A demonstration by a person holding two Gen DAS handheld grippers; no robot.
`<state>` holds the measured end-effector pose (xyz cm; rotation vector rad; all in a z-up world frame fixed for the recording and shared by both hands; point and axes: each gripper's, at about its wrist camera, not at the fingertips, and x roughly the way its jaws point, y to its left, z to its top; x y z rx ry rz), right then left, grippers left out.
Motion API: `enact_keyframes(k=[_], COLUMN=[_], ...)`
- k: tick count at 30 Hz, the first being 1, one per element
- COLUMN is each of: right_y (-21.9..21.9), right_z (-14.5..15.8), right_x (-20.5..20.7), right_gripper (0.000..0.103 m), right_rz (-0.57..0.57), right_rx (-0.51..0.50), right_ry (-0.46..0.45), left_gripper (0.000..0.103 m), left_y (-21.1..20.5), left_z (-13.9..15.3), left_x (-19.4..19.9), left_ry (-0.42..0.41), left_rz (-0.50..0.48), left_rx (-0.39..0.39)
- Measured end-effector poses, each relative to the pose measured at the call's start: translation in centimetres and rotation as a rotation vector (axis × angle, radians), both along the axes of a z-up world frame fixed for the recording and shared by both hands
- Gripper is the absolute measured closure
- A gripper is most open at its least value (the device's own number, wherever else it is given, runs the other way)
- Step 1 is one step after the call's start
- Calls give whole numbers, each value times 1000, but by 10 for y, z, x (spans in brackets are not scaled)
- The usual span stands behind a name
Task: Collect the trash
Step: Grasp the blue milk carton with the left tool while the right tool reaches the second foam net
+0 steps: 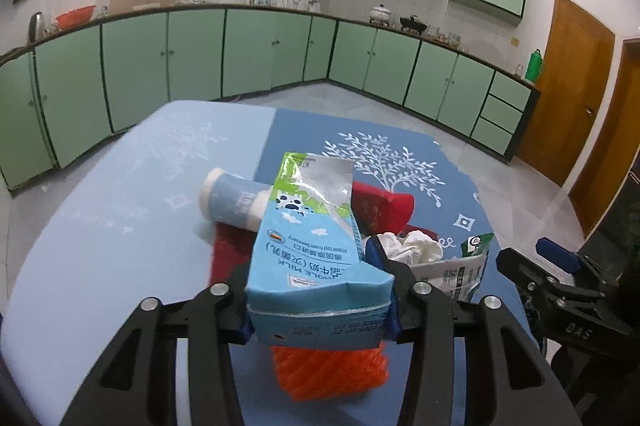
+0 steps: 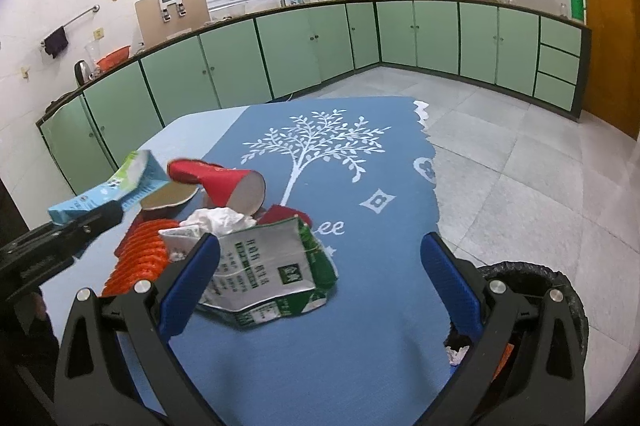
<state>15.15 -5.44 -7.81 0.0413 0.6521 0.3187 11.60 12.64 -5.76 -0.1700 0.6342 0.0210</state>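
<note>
My left gripper is shut on a light blue whole-milk carton, held by its base and lifted above the trash pile; the same carton shows at the left of the right wrist view. My right gripper stands open over the blue tablecloth. A crumpled green and white carton lies between its fingers, closer to the left finger, and the pads do not press on it. Behind it are a white tissue, a tipped red paper cup and orange foam netting.
A white bottle with a blue label lies behind the held carton. A bin lined with a black bag stands beside the table's right edge, with some trash inside. Green kitchen cabinets run along the far walls.
</note>
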Motion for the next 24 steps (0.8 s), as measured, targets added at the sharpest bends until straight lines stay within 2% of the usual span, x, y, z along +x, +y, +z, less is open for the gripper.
enact_keyframes(k=[10, 24], right_y=[31, 88], right_z=[-8, -5], right_x=[-14, -42], right_gripper=[5, 6], right_rz=[55, 123], right_rx=[-9, -20], right_ry=[16, -5], left_gripper=[57, 57], left_y=[25, 58], left_z=[-11, -27], left_x=[-31, -55], left_ry=[18, 47], left_rz=[77, 128], left_rx=[44, 29])
